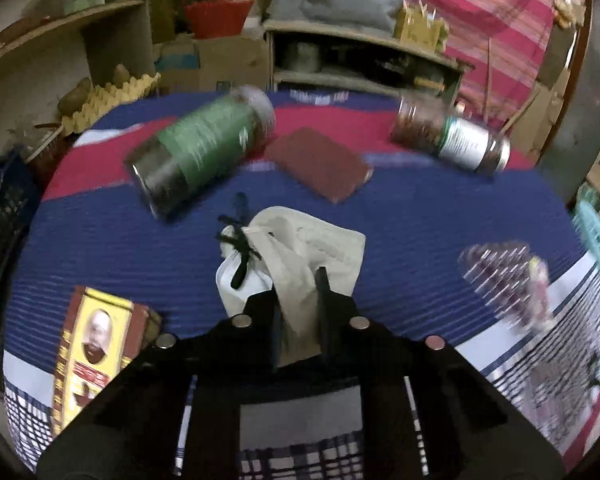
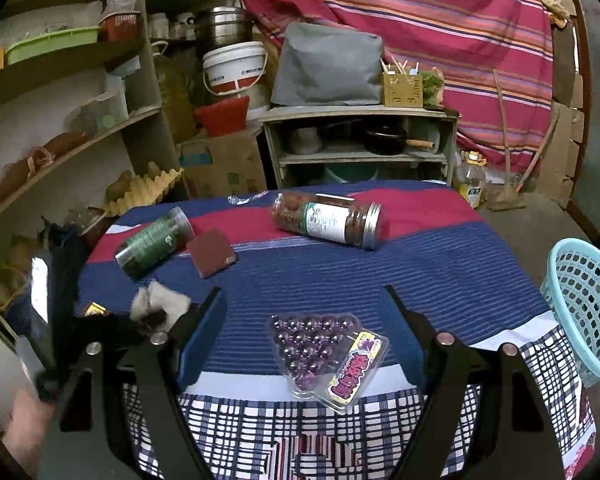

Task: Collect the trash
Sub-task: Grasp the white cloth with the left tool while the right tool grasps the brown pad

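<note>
My left gripper [image 1: 298, 292] is shut on a crumpled white bag with a black tie [image 1: 300, 252], held just above the blue and red cloth. The bag also shows at the left of the right wrist view [image 2: 160, 304]. My right gripper [image 2: 304, 304] is open wide over the table's front edge, and a clear plastic pack of purple balls [image 2: 320, 356] lies between its fingers. A green-labelled jar [image 1: 204, 148] and a white-labelled jar [image 1: 452, 136] lie on their sides at the back. A yellow and red box [image 1: 92, 352] lies at the front left.
A maroon pad [image 1: 320, 164] lies between the two jars. A light blue mesh basket [image 2: 584, 308] stands by the table's right side. Shelves with an egg tray [image 2: 144, 192] stand to the left, a low shelf unit [image 2: 360, 144] behind the table.
</note>
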A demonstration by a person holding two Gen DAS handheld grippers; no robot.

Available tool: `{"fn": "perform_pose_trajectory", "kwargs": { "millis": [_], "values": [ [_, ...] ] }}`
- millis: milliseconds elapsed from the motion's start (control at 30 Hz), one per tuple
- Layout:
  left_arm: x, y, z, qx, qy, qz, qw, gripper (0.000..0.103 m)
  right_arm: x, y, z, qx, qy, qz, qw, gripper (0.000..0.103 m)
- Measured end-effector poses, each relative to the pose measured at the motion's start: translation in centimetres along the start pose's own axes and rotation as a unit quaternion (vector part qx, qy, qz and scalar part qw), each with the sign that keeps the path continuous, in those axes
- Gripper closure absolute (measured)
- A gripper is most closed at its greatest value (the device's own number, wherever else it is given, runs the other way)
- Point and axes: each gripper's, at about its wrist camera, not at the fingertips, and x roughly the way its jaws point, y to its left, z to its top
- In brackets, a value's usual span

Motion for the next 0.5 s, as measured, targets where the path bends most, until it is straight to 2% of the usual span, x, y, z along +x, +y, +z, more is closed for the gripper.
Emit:
{"fn": "perform_pose_trajectory", "kwargs": {
  "millis": [200,367,500],
  "values": [
    [-5.4,2.1,3.7,-0.018,-0.087,0.006,0.9960,0.091,1.1,0.6,0.4,-0.006,0.008,0.021,1.000,0.026],
    [-5.6,6.1,5.0,-0.038,-0.088,0.007,0.9954,0.091,4.5,2.8,1.1,-0.031,0.031,0.031,0.999,0.025],
    [-3.9,9.7,5.7,-0.059,-0.078,0.030,0.9947,0.091,8.6,6.6,1.9,-0.064,0.059,0.045,0.995,0.025]
  ]
}}
